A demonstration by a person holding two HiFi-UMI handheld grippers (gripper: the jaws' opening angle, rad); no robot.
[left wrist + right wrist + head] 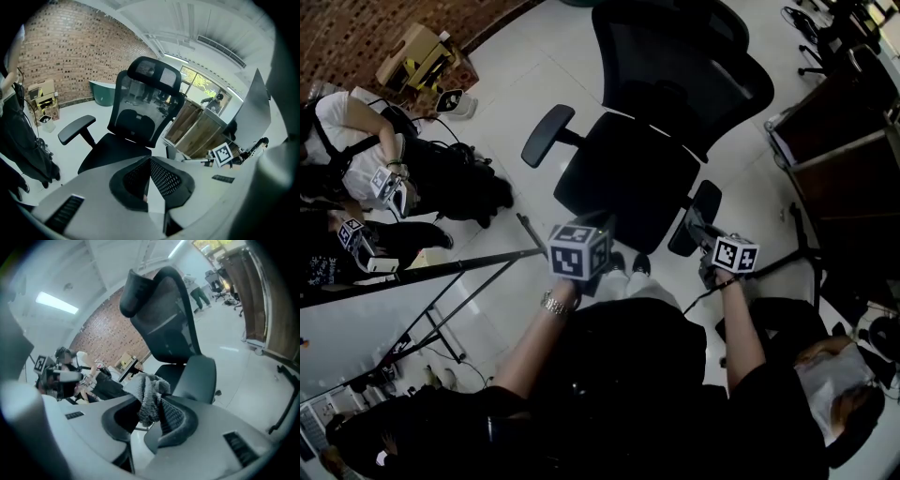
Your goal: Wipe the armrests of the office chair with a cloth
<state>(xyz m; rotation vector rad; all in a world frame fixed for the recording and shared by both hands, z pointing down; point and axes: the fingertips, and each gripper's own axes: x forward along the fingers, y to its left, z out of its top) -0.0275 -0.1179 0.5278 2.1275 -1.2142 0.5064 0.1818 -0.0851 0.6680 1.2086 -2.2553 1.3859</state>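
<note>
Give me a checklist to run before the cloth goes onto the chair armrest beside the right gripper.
1. Cloth secured: ok. The grey cloth is clamped in the right gripper.
2. Target lined up: ok. The near armrest sits just beyond the cloth.
3. Cloth touching that armrest: cannot tell.
4. Spare tool free: ok. The left gripper is shut with nothing in it.
5. Second target unobstructed: ok. Nothing lies on the other armrest.
</note>
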